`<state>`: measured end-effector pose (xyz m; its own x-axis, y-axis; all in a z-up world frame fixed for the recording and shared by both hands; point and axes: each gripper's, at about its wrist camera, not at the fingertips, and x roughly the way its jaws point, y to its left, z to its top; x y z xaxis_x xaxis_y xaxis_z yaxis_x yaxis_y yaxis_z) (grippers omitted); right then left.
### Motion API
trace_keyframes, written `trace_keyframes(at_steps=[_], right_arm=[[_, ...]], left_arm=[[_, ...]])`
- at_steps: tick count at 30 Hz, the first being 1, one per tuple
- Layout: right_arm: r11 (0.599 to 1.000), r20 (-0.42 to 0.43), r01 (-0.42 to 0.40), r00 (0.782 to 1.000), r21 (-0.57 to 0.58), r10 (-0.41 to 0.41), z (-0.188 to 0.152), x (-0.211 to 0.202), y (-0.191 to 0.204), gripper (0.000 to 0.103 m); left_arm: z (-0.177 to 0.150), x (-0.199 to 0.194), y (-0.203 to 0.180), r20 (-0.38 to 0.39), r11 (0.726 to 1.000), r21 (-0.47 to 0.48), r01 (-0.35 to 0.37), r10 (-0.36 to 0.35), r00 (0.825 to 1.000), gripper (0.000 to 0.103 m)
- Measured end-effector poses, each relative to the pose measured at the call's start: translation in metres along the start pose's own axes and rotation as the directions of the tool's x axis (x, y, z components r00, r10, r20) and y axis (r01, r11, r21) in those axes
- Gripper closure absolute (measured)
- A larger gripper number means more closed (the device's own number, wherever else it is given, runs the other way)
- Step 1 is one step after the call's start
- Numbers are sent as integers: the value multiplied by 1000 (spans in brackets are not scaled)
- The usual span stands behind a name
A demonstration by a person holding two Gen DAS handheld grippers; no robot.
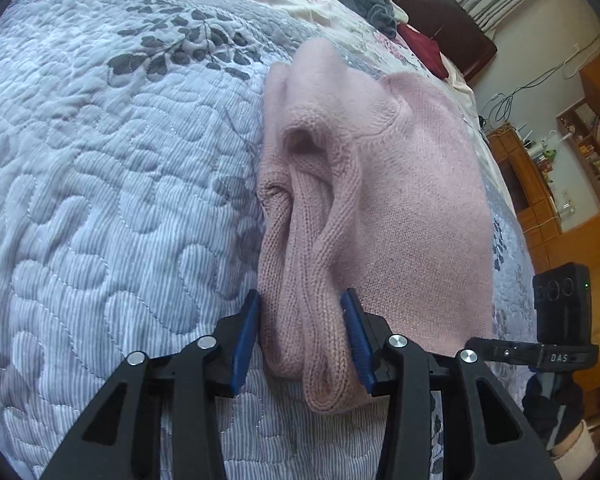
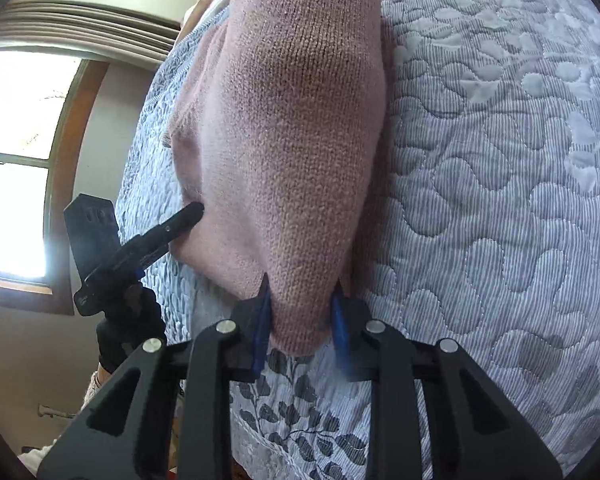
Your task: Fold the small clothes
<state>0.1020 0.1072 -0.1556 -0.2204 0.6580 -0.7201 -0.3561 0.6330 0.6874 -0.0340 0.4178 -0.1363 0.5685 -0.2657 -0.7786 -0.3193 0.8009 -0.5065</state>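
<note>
pink knit sweater lies on the quilted bedspread, bunched sleeve at 6 o'clock. left gripper pinches that sleeve; right gripper clamps a hem corner. soft, light, floppy, stretchy; grab ribbed edges and corners.

Lighting: daylight is entering through the window, which is blowing out to white glare. Quilt is showing evenly lit, soft shadows. Distortion: fisheye is bending edges; dark vignette is ringing both views. Focus: right blue pad is blurring; knit texture is staying sharp.
</note>
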Motion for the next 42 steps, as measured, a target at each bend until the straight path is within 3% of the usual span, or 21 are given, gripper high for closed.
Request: trace_keyframes(at_steps=[5,9,12,15,17,19,20,25,28,29,31,32,34,38,42], right_arm=[[1000,3,13,1000,-22,-13,2,-7,3,75],[999,12,22,1000,-49,-21,4,-18,6,69],[997,11,38,999,-61,-38,6,-12,7,69],[997,14,37,999,-62,-37,6,-9,8,68],[998,13,33,999,-58,-32,6,-9,5,68],[998,11,30,1000,-53,-29,5,-8,3,67],[998,10,31,999,-54,-30,5,-9,3,67],[997,10,44,999,-71,-43,4,-9,2,66],[994,10,63,998,-85,-62,5,-5,9,65],[994,11,67,998,-89,-67,5,-5,10,65],[992,16,75,997,-100,-74,5,-8,14,64],[992,24,76,997,-105,-74,5,-11,16,64],[993,38,67,997,-99,-64,9,-17,18,54],[997,89,25,996,-71,-19,24,-30,15,52],[999,135,-49,990,-4,50,46,-37,2,44]], left_arm=[[9,-11,0,-19,1000,-23,15,-16,1000,59],[41,-35,-3,71,999,-38,26,-23,997,53],[76,-33,-8,94,999,-38,-25,28,995,49],[104,-14,-6,55,997,-60,-57,60,997,46],[114,-4,-4,47,996,-79,-36,39,998,50],[115,3,-6,36,996,-87,14,-10,999,80],[114,4,-6,44,995,-96,22,-18,999,86],[94,-1,21,106,985,-172,12,6,994,90],[85,1,36,88,975,-214,63,-45,995,89],[83,-1,39,88,969,-231,87,-69,994,83],[83,-6,44,90,954,-257,156,-137,986,58],[84,-8,45,87,949,-258,180,-163,983,53],[84,-7,46,51,951,-261,169,-162,986,26],[84,8,40,-12,962,-219,162,-169,986,24],[91,26,29,-32,968,-179,174,-182,983,20]])
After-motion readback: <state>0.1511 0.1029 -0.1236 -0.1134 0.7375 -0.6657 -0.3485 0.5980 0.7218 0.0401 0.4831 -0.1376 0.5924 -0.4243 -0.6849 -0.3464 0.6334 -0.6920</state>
